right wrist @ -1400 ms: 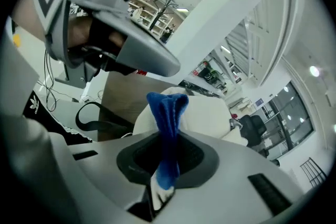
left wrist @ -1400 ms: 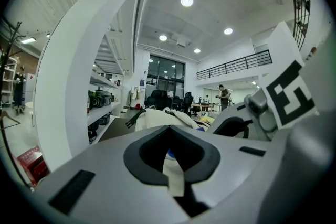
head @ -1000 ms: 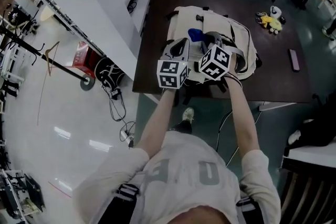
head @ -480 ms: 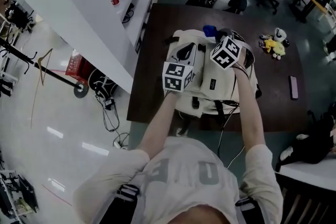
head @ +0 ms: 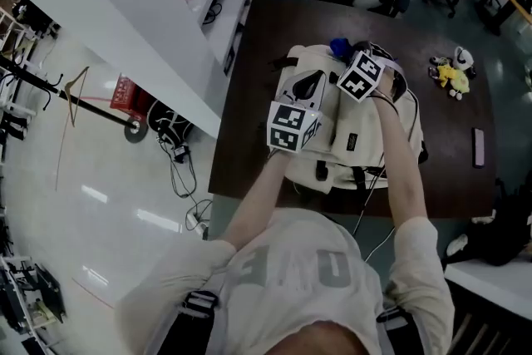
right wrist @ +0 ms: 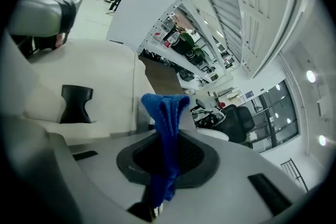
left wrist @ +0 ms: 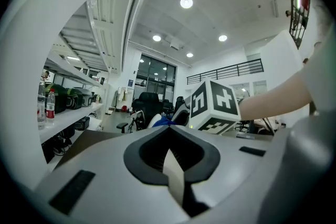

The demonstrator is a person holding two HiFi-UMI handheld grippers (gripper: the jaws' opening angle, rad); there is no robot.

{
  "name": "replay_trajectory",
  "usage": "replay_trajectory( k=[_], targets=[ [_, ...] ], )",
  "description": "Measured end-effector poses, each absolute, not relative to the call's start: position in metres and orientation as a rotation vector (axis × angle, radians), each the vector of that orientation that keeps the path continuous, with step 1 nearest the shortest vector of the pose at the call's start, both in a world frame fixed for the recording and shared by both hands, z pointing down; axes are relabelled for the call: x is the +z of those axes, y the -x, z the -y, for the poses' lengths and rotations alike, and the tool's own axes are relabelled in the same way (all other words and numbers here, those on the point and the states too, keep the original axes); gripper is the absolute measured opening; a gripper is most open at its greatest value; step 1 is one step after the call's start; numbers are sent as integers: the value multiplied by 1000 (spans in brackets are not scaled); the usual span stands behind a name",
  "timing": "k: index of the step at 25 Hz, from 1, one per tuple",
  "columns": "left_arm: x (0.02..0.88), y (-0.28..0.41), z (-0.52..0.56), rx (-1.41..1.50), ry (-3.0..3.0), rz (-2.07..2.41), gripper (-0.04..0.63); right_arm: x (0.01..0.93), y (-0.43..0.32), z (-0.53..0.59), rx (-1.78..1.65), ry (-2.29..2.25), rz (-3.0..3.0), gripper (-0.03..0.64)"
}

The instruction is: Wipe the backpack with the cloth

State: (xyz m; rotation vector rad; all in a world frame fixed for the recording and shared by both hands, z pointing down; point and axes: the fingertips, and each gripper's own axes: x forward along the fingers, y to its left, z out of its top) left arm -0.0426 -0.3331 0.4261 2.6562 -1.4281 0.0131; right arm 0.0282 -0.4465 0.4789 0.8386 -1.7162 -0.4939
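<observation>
Dark surface (head: 453, 137) bearing cream backpack (head: 353, 141); right tool (right wrist: 167, 147) clenched on blue cloth (right wrist: 167, 113) at backpack's far end, left tool (left wrist: 170, 149) gripping pale strap (left wrist: 174, 178) mid-backpack.

Matt cream fabric backpack (head: 341, 164) on a dark, dull table (head: 453, 158), possibly wood; the nubby blue cloth (right wrist: 166, 113) is pinched in the right gripper (right wrist: 164, 162), its shell smooth matt grey plastic.

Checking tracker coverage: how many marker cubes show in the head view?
2: left cube over the backpack's left side; right cube nearer its far end, beside the blue cloth. None appear hidden.
</observation>
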Motion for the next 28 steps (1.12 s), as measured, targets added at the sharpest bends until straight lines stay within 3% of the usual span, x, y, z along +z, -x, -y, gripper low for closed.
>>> replay_trajectory(
  k=[28],
  targets=[
    [430, 46, 335, 41, -2667, 1458, 3, 498, -25, 348, -627, -870, 1656, 43]
  ],
)
